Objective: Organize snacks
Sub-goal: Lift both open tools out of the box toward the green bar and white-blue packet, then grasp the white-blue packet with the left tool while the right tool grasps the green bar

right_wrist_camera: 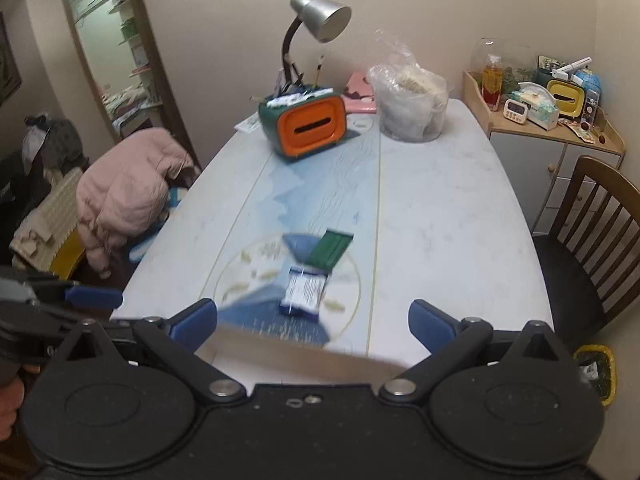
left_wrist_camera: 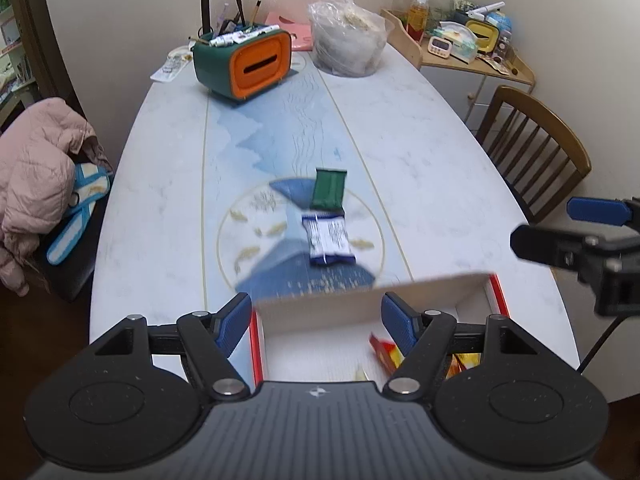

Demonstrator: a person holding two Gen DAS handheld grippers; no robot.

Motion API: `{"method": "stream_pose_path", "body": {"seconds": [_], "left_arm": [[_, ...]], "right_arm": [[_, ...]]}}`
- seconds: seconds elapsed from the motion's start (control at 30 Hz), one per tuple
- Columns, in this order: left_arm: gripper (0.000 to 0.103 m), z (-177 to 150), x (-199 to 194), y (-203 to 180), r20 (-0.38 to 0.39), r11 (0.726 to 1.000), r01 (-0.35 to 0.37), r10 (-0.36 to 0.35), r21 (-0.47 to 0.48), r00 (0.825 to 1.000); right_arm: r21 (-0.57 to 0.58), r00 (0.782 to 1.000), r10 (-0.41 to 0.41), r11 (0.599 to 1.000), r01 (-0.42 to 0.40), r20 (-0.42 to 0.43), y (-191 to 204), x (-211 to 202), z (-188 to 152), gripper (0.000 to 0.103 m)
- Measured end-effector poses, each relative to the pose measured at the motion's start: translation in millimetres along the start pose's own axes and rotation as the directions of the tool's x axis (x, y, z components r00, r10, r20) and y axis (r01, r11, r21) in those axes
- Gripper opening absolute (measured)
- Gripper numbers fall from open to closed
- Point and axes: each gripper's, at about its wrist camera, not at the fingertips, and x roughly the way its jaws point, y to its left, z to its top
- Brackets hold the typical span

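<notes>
The left gripper [left_wrist_camera: 316, 320] hung above the near edge of the table [left_wrist_camera: 420, 152], its blue fingers [left_wrist_camera: 234, 320] standing apart with nothing between them but air. Beneath it sat an open box [left_wrist_camera: 360, 308] with a red rim and a white inside, set at the table's near edge. In the box, toward its right side, lay a red and yellow snack packet [left_wrist_camera: 386, 354].

The right gripper [right_wrist_camera: 314, 320] was spread wide and gripped nothing; the box's far wall [right_wrist_camera: 304, 354] showed blurred below it.

Two more snacks lay on the table beyond the box, about midway between the left and right edges: a blue and white packet [left_wrist_camera: 329, 240] nearer the box, and a green packet [left_wrist_camera: 329, 188] just behind it, their ends touching or nearly so.

At the far edge stood an orange and green holder [left_wrist_camera: 244, 64] with pens, and a clear plastic bag [left_wrist_camera: 348, 40] to its right.
</notes>
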Motion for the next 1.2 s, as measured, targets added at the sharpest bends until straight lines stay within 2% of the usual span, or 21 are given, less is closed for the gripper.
{"method": "stream_pose_path", "body": {"seconds": [0.23, 0.57, 0.83, 1.03, 1.2], "left_arm": [[0.071, 39.7, 35.2, -2.7, -0.045, 1.000, -0.015, 0.016, 0.010, 0.999], [0.071, 79.1, 107.3, -11.2, -0.112, 0.999, -0.037, 0.039, 0.016, 0.993], [0.071, 88.5, 173.4, -7.7, -0.207, 0.999, -0.014, 0.006, -0.037, 0.978], [0.071, 90.9, 219.2, -5.4, -0.289, 0.997, -0.008, -0.015, -0.078, 0.957], [0.071, 90.8, 252.7, -8.5, -0.342, 0.996, -0.028, -0.004, -0.089, 0.940]], "right_arm": [[0.023, 0.999, -0.031, 0.999, 0.031, -0.024, -16.7, 37.9, 44.3, 0.103], [0.034, 0.992, -0.046, 0.998, 0.051, -0.120, -39.8, 125.3, 85.7, 0.103], [0.061, 0.969, -0.044, 0.996, 0.060, -0.243, -55.4, 208.6, 92.1, 0.102], [0.080, 0.951, -0.037, 0.995, 0.065, -0.308, -64.2, 256.3, 90.9, 0.101], [0.095, 0.936, -0.023, 0.994, 0.060, -0.352, -70.4, 283.7, 86.9, 0.100]]}}
